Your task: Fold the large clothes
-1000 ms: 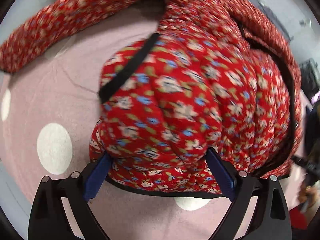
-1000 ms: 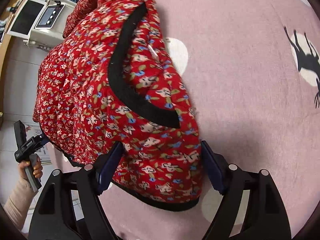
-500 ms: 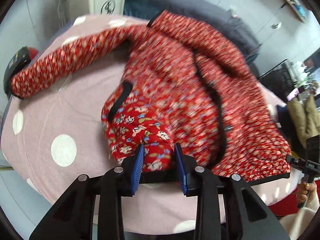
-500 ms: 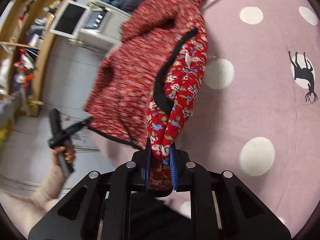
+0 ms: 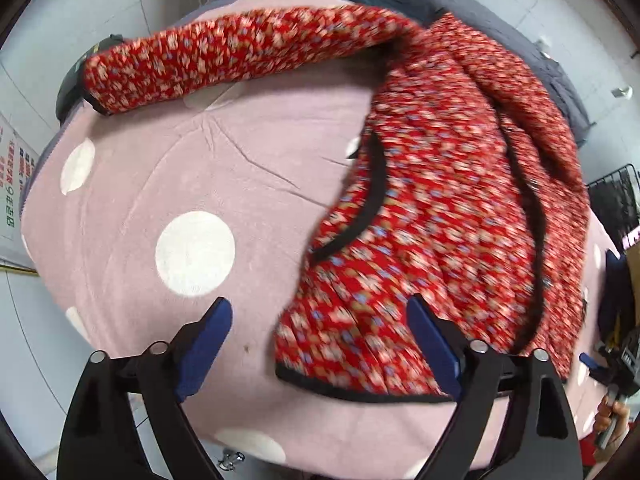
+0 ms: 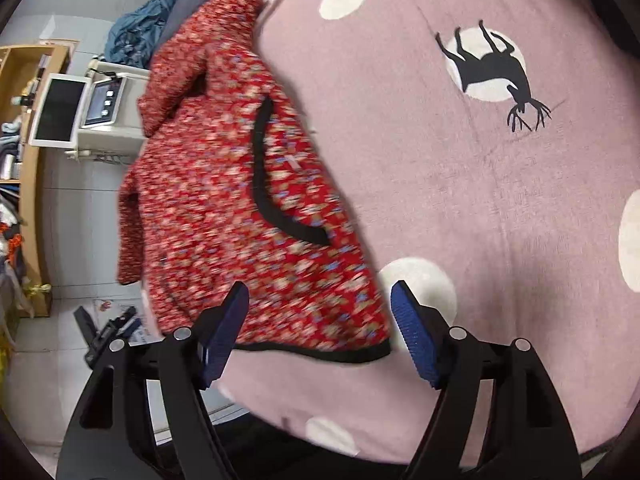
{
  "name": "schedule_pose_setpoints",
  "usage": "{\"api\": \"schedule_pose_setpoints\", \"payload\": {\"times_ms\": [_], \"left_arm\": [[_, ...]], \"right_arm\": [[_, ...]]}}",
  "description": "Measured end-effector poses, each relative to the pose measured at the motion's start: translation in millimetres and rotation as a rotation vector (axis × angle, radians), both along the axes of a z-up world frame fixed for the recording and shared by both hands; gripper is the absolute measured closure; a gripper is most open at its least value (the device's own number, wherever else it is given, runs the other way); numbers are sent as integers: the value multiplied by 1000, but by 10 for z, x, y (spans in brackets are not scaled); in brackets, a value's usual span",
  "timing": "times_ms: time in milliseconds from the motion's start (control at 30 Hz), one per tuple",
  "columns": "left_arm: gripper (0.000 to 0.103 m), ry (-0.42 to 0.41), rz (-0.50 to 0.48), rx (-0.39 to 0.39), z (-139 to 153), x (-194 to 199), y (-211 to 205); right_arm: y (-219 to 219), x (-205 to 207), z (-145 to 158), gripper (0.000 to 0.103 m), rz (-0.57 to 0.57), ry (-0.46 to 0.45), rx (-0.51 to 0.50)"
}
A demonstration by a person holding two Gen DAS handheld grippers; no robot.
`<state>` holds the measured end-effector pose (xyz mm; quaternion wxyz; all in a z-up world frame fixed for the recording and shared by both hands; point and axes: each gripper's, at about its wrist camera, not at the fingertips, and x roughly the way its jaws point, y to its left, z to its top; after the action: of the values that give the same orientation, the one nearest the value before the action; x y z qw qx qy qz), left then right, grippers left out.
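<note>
Jacket (image 5: pixel 440 208) dropped, fold barely begun

Jacket lies spread on the pink blanket (image 5: pixel 160 184), one sleeve (image 5: pixel 240 52) flung out; no fold seems made yet, though blur hides detail. Half a second ago both grippers pinched its hem; now left gripper (image 5: pixel 320 344) and right gripper (image 6: pixel 320 328) have just sprung open, empty.
</note>
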<state>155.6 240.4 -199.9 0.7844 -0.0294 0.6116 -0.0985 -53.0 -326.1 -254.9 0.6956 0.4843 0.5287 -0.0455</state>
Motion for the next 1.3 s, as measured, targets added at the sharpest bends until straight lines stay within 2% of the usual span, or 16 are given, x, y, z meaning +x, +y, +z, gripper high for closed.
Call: {"api": "schedule_pose_setpoints", "payload": {"times_ms": [133, 233, 333, 367, 433, 533, 600, 700, 900, 1033, 1067, 1100, 1133, 1200, 1267, 1300], "left_arm": [[13, 86, -10, -58, -353, 175, -105], [13, 133, -19, -94, -571, 169, -226], [14, 117, 7, -76, -583, 142, -300], [17, 120, 7, -80, -568, 127, -308], [36, 127, -9, -75, -485, 105, -344], [57, 113, -58, -63, -308, 56, -471], [68, 97, -99, -63, -145, -24, -561], [74, 73, -175, -86, 113, -157, -688], [76, 85, -310, -98, 450, -416, -826], [78, 133, -289, -163, 539, -474, -686], [79, 138, -293, -153, 527, -487, -608], [80, 138, -310, -114, 481, -526, -567], [80, 140, -315, -79, 406, -445, -575], [79, 159, -262, -47, 232, -327, -551], [72, 184, -177, -34, 105, -191, -456], [65, 191, -142, -17, 74, -128, -412]], "right_arm": [[55, 149, -413, 30, 19, 32, 27], [220, 242, -592, 27, 33, -24, 146], [370, 306, -563, 26, 89, -24, 47], [391, 308, -537, 30, 104, -18, 30], [395, 289, -500, 58, 130, 26, -15], [346, 199, -421, 82, 135, 30, -9], [342, 131, -280, 85, 147, 12, -17], [392, 21, 21, 87, 193, -39, -31], [423, -202, 424, 90, 261, -28, -56], [323, -389, 585, 91, 252, -18, -31], [312, -415, 641, 91, 256, -15, -36], [290, -448, 685, 102, 260, -8, -41], [268, -485, 681, 103, 266, 16, -38], [271, -503, 572, 103, 299, 87, -47], [302, -527, 508, 102, 321, 132, -140], [307, -505, 469, 102, 307, 139, -130]]}}
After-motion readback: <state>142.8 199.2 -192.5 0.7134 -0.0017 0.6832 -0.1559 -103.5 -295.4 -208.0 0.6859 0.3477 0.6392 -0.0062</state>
